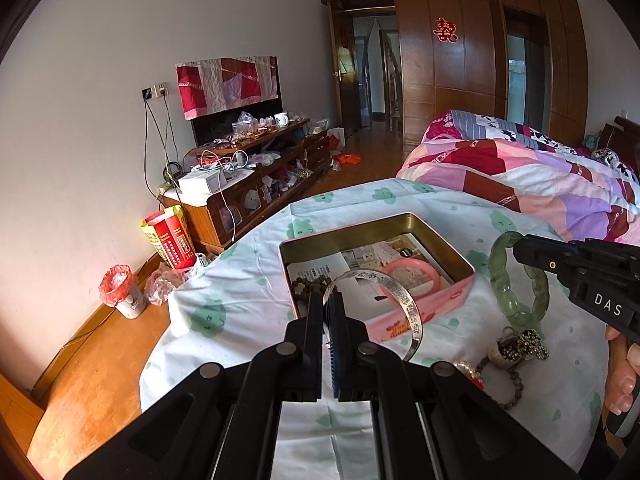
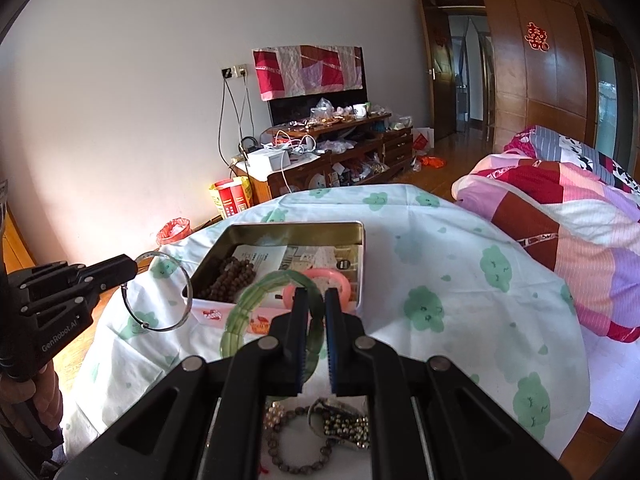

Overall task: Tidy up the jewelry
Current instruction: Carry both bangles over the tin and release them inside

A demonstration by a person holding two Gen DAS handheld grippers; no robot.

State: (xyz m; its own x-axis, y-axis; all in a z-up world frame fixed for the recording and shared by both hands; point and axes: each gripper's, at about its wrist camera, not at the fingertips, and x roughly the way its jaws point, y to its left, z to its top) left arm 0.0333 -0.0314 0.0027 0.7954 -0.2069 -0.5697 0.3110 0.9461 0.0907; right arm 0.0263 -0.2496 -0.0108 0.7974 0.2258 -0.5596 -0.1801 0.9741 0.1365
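An open metal tin (image 1: 466, 266) (image 2: 362, 248) sits on the cloth-covered table. It holds a brown bead bracelet (image 1: 310, 285) (image 2: 228, 278), a pink bangle (image 1: 416, 274) (image 2: 340, 280) and papers. My left gripper (image 1: 329, 300) (image 2: 134, 268) is shut on a silver bangle (image 1: 404, 302) (image 2: 160, 292), held in front of the tin's near left corner. My right gripper (image 2: 316, 298) (image 1: 520, 250) is shut on a green jade bracelet (image 2: 248, 308) (image 1: 508, 280), held above the table by the tin's near edge.
Loose jewelry lies on the table near me: a dark bead bracelet (image 2: 296, 452) (image 1: 504, 398), a beaded metal piece (image 2: 344, 424) (image 1: 516, 346) and a pearl cluster (image 2: 274, 416). A bed with a patchwork quilt (image 1: 520, 168) is to the right. A cluttered TV cabinet (image 1: 256, 168) stands by the far wall.
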